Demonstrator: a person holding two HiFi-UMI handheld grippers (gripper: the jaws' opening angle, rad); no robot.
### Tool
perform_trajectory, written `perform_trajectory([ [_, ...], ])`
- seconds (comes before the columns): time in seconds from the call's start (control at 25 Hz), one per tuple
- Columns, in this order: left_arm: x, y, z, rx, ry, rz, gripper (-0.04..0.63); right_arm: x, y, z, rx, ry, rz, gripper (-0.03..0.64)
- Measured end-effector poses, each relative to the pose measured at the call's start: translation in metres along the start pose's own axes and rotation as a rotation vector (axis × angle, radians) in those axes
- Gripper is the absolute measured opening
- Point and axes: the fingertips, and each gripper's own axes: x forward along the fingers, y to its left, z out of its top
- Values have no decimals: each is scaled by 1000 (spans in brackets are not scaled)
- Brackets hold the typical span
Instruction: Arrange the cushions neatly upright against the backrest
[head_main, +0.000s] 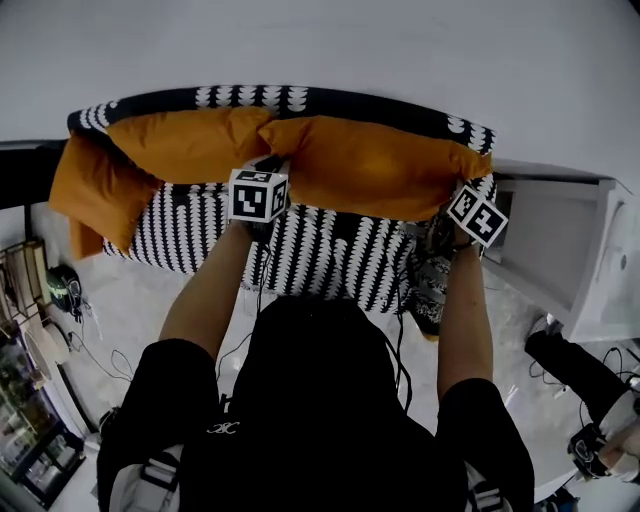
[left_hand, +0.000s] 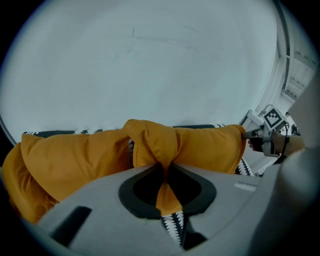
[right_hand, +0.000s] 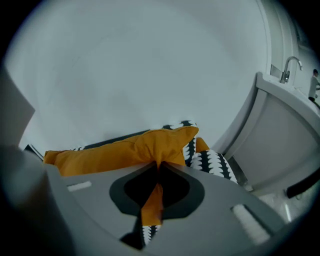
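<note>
A long orange cushion (head_main: 380, 165) lies along the backrest (head_main: 300, 97) of a black-and-white patterned sofa, on its right half. My left gripper (head_main: 268, 168) is shut on the cushion's left corner (left_hand: 150, 145), the fabric pinched between the jaws (left_hand: 165, 167). At the other end, my right gripper (head_main: 458, 188) is shut on the right corner (right_hand: 165, 142), cloth bunched at its jaws (right_hand: 159, 167). A second orange cushion (head_main: 190, 140) leans on the backrest's left half. A third (head_main: 95, 185) hangs over the left armrest.
A white cabinet (head_main: 570, 240) with a tap (right_hand: 290, 65) stands close to the sofa's right end. A white wall rises behind the backrest. Shelving (head_main: 30, 400) and cables (head_main: 100, 350) sit on the floor at the left. Another person's arm (head_main: 590, 385) shows at lower right.
</note>
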Motion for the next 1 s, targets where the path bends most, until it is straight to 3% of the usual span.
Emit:
perform_trajectory([
  [0.12,24,3,-28,-4,82,31,57,8,-15,-25,14,20,-20,40],
  [0.32,24,12,-24,16,19,67,96,5,-17,-21,7,-26,-24,74],
  [0.44,18,15,-26,34,12,83,176,-6,-22,-19,27,-44,-28,126],
  [0.56,3,15,-15,41,-51,117,235,-32,-23,-13,29,-98,-46,126],
  [0.64,-12,9,-5,18,-92,114,198,-53,-15,-8,10,-150,-45,17],
  [0.72,-30,1,4,-6,-122,107,24,-72,-1,-5,-24,-192,-22,7],
  [0.88,-62,-27,22,-22,-195,64,8,-106,32,-2,-73,-236,42,6],
  [1.0,-89,-49,39,35,-252,43,8,-130,57,-1,-102,-260,73,6],
])
